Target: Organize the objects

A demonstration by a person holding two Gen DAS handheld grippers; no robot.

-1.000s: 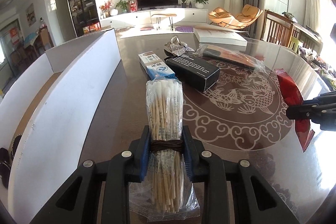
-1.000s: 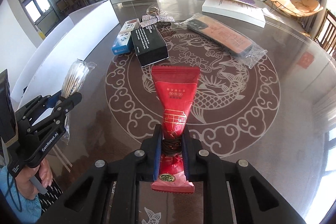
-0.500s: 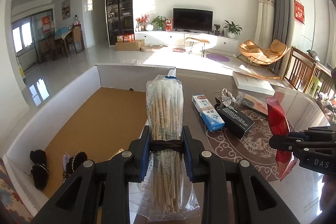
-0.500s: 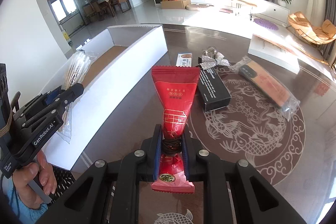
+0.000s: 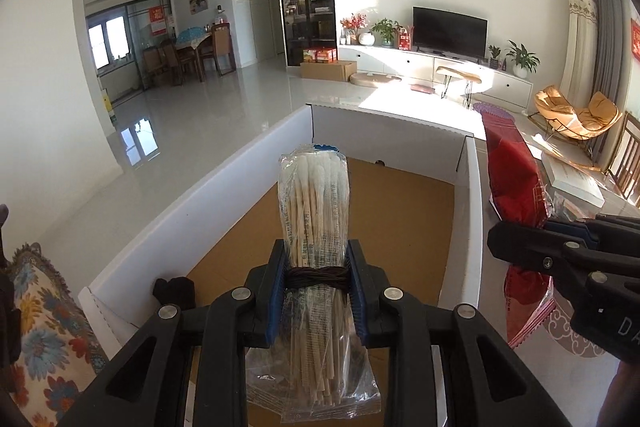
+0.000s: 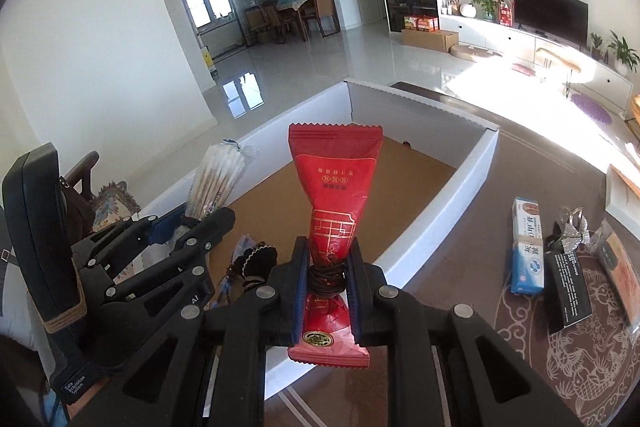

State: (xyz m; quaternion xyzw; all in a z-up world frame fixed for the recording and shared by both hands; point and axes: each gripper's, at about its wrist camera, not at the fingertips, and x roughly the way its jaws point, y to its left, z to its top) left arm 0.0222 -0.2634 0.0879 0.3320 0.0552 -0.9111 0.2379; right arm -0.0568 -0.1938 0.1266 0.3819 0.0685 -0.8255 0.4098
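Observation:
My left gripper (image 5: 316, 279) is shut on a clear bag of cotton swabs (image 5: 314, 211) and holds it above the open white box (image 5: 392, 125) with a brown cardboard floor. My right gripper (image 6: 327, 277) is shut on a red packet (image 6: 334, 179) and holds it over the box's near right wall (image 6: 436, 215). The right gripper with the red packet (image 5: 516, 187) shows at the right of the left wrist view. The left gripper (image 6: 192, 223) with the swabs (image 6: 218, 179) shows at the left of the right wrist view.
Dark small items (image 6: 256, 259) lie in the box's near end, one also in the left wrist view (image 5: 174, 291). On the patterned table (image 6: 600, 367) lie a blue-white carton (image 6: 527, 251), a black box (image 6: 568, 287) and a silver bow (image 6: 570, 231). A floral cushion (image 5: 48, 327) is at left.
Both grippers have swung left from the table toward the box, carrying the swabs and the red packet. The left gripper is now over the box floor.

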